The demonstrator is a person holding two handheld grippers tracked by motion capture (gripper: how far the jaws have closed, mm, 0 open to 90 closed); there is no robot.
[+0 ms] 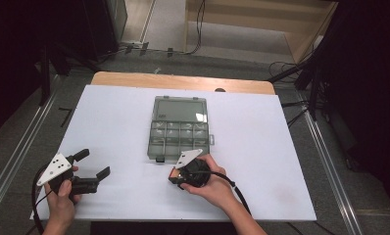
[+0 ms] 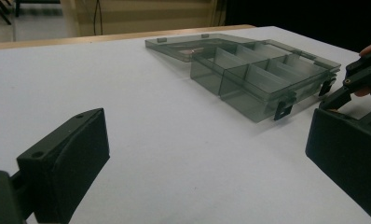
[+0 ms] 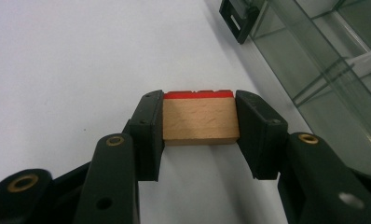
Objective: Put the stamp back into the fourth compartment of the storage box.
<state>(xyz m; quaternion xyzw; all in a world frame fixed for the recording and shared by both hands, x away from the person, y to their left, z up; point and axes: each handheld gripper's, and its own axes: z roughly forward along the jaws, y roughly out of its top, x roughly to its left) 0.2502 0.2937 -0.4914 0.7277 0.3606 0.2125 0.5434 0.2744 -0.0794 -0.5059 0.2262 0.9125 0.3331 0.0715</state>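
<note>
My right gripper (image 3: 198,116) clamps a wooden block (image 3: 198,122), red face outward, just off the open organizer box's (image 1: 179,128) near edge, probably bound for a compartment. My left gripper (image 1: 91,169) idles wide, empty, near the table's (image 1: 261,147) near-left corner.

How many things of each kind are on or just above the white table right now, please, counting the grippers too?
Grippers: 2, the left gripper open and the right gripper shut
Clear compartment boxes: 1, the box with its lid open
Wooden blocks with a red face: 1, the block held in the right gripper
Total: 4
</note>
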